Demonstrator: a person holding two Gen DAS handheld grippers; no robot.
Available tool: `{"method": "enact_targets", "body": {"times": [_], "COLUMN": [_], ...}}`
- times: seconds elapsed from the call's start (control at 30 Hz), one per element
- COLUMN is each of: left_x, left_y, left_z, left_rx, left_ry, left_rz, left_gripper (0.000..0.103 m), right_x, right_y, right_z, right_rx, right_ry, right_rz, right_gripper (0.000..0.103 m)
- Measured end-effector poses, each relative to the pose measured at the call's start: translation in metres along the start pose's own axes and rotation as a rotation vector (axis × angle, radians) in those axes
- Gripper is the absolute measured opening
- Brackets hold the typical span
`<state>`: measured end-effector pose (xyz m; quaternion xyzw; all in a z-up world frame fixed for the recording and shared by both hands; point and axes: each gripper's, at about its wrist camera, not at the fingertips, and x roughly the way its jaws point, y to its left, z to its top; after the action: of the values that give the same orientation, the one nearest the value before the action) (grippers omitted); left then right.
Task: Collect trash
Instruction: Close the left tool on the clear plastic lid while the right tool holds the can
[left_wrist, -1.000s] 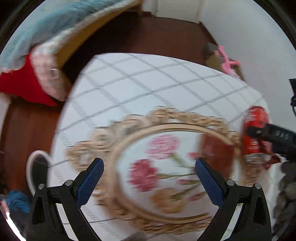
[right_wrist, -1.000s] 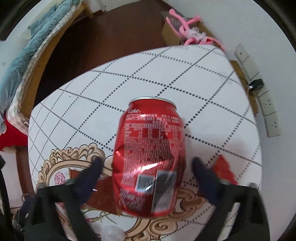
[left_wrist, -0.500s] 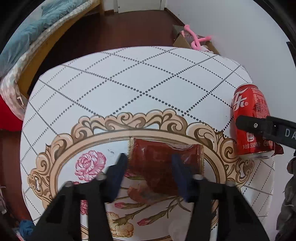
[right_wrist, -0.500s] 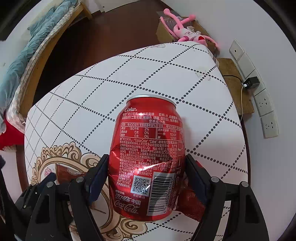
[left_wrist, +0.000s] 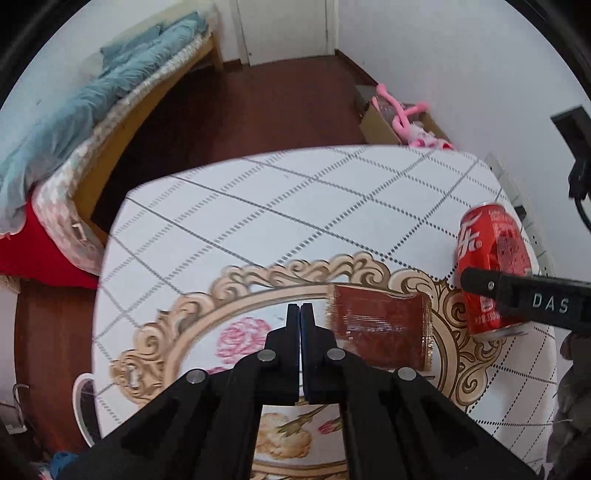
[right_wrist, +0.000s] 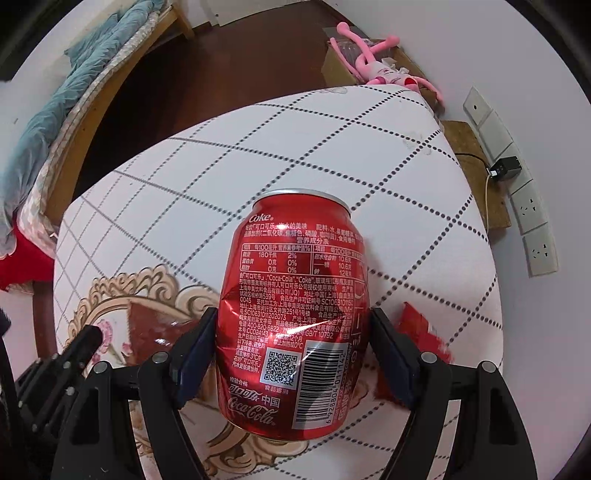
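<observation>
A dented red Coca-Cola can (right_wrist: 295, 317) stands upright on the round table, and my right gripper (right_wrist: 293, 343) is shut on its sides. The can (left_wrist: 491, 266) also shows at the right of the left wrist view, with a right finger (left_wrist: 524, 299) across it. A dark red snack wrapper (left_wrist: 380, 332) lies flat on the table's flower pattern. My left gripper (left_wrist: 300, 314) is shut and empty, its tips just left of the wrapper's left edge. A second red wrapper (right_wrist: 421, 328) lies to the right of the can, partly hidden by my right finger.
The round table (left_wrist: 258, 214) has a white cover with dotted diamonds and a gold scroll border. A bed with a teal blanket (left_wrist: 92, 99) stands at the left. A cardboard box with a pink toy (left_wrist: 402, 122) sits on the floor behind. Wall sockets (right_wrist: 532, 206) are at the right.
My left gripper has gone from wide open to shut and has swung to face the wrapper. My right gripper has closed in on the can and now grips it.
</observation>
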<state>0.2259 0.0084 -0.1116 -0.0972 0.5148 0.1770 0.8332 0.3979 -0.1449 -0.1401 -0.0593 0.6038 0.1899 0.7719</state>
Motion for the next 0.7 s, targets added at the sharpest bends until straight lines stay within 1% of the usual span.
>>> {"method": "enact_targets", "body": {"times": [0.2,0.33,0.5,0.57,0.7], "left_x": [-0.041,-0.051,-0.034,-0.019,0.012], "left_y": [0.03,0.047,0.05,0.043,0.031], "left_z": [-0.001,-0.001,-0.022,-0.038,-0.068], "left_rx": [-0.062,-0.107,-0.125,-0.125,-0.144], "left_ry": [-0.067,-0.073,0.023,0.08,0.186], "left_rz": [0.007,-0.014,-0.13,-0.212,-0.287], "left_gripper": [0.0,0.0,0.001,0.002,0.003], "right_x": [-0.029,-0.056,-0.086,-0.095,-0.099], "right_y": [0.02,0.034,0.021,0.008,-0.026], "right_z": [-0.015,-0.027,-0.046,-0.06,-0.096], "right_rx": [-0.018,-0.048,-0.034,-0.016,0.041], "right_ry": [-0.042,-0.079,-0.131,-0.15,-0.154], "right_rz": [0.056,0.071,0.06,0.049,0.029], "right_gripper": [0.081,0.081,0.081,0.081,0.081]}}
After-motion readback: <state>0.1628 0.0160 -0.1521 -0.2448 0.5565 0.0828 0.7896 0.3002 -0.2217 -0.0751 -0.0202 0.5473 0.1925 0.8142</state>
